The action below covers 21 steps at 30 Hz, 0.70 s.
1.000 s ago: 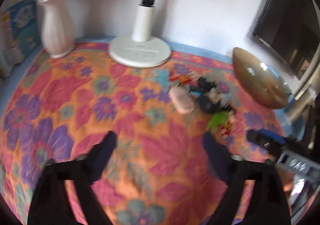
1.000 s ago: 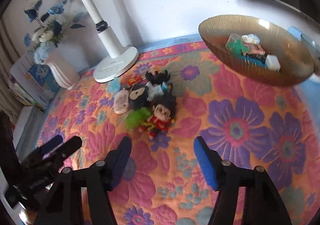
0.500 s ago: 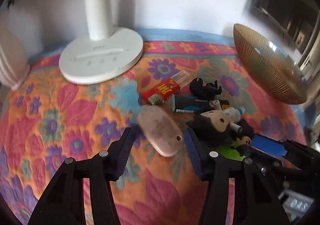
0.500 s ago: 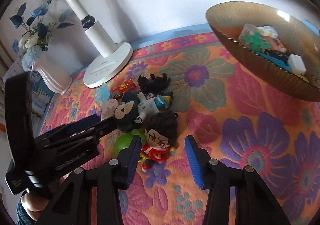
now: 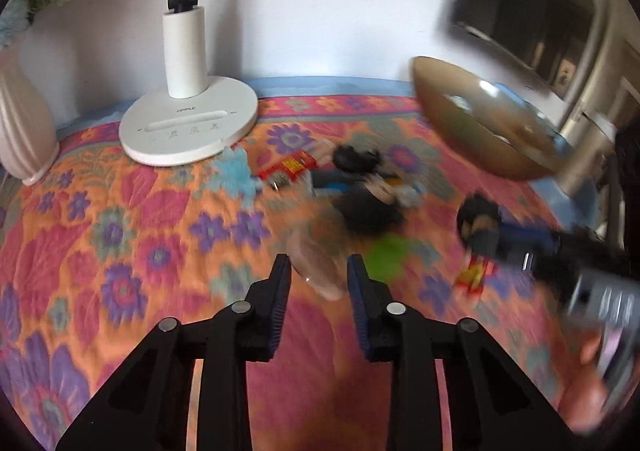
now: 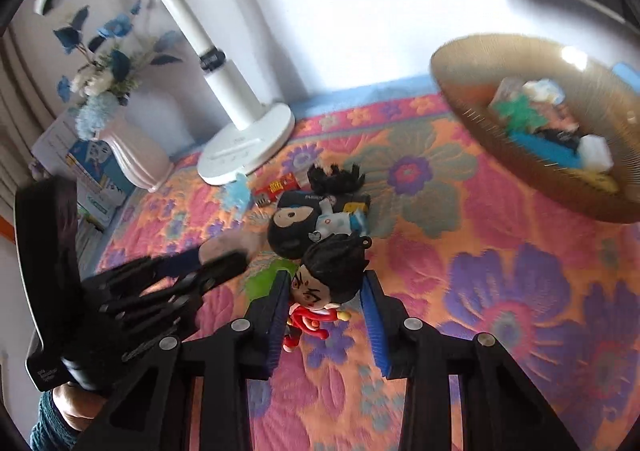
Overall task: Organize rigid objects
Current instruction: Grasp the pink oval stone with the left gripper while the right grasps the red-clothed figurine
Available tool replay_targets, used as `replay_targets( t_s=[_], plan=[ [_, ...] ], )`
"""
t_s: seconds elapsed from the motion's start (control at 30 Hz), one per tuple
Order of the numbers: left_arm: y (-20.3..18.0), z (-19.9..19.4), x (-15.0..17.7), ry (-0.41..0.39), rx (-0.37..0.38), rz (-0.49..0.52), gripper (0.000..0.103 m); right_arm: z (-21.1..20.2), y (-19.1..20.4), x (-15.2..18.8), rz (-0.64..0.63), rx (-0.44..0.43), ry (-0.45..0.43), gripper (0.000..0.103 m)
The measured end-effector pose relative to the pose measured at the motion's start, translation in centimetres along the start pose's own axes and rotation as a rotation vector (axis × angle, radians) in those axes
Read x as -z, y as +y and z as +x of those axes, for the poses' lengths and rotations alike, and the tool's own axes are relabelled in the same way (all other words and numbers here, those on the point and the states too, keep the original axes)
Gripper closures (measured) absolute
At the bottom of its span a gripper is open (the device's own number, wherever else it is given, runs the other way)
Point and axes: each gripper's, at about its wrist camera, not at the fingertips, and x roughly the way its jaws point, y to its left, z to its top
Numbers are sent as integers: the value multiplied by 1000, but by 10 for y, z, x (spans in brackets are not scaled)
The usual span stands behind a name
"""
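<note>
Only readable text here: "OPPLE" on the white lamp base (image 5: 188, 131), plus "FASHION"-ish lettering on the dark tube (image 6: 310, 198), too blurry to be sure.

Nearest thing, the right gripper (image 6: 326, 303) has its blue pads either side of the dark-haired doll in red (image 6: 328, 279), left pad touching, a small gap on the right. The left gripper (image 5: 316, 283) brackets the blurry pinkish oval piece (image 5: 316, 267); can't tell if it's pinched.

Past them on the floral quilt (image 6: 500, 291): green toy (image 6: 262, 281), black-hooded figure (image 6: 296, 229), red lighter (image 6: 278, 187). Far right, the ribbed gold bowl (image 6: 500, 147) already holds bits.
</note>
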Motion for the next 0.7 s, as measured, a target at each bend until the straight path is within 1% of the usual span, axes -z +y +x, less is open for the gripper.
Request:
replay_targets(
  t_s=[0.07, 0.13, 0.2, 0.23, 0.3, 0.33, 0.37, 0.4, 0.43, 0.5, 0.53, 0.6, 0.63, 0.7],
  plan=[
    [-3, -18, 13, -1, 15, 27, 78, -18, -4, 4, 16, -26, -8, 68],
    [-8, -32, 26, 8, 28, 63, 78, -35, -3, 10, -15, -13, 7, 68],
    [-12, -41, 37, 21, 21, 97, 78, -40, 4, 17, -84, 22, 51, 68],
    [-13, -44, 44, 34, 9, 112, 78, -38, 9, 24, -139, 53, 99, 68],
    [-11, -40, 48, 56, -11, 103, 77, -30, 17, 36, -213, 116, 160, 68],
    [-7, -40, 49, 61, -13, 77, 75, -23, 20, 41, -237, 147, 174, 68],
    [-2, -37, 48, 60, -12, 55, 68, -17, 19, 47, -239, 154, 185, 68],
    [2, -36, 44, 58, -11, 24, 63, -11, 19, 52, -231, 134, 190, 68],
    [6, -33, 40, 58, -10, 1, 62, -13, 13, 59, -223, 111, 186, 68],
    [9, -27, 31, 69, -1, -11, 61, -8, 9, 62, -195, 92, 185, 67],
    [9, -22, 25, 75, -6, -3, 61, -7, 5, 63, -175, 83, 187, 63],
    [8, -14, 20, 90, -16, 21, 58, -11, -4, 66, -127, 50, 181, 44],
    [7, -7, 16, 103, -20, 43, 58, -16, -9, 68, -106, 32, 168, 41],
    [7, 5, 13, 123, -31, 61, 58, -22, -13, 72, -73, 2, 167, 41]
  ],
)
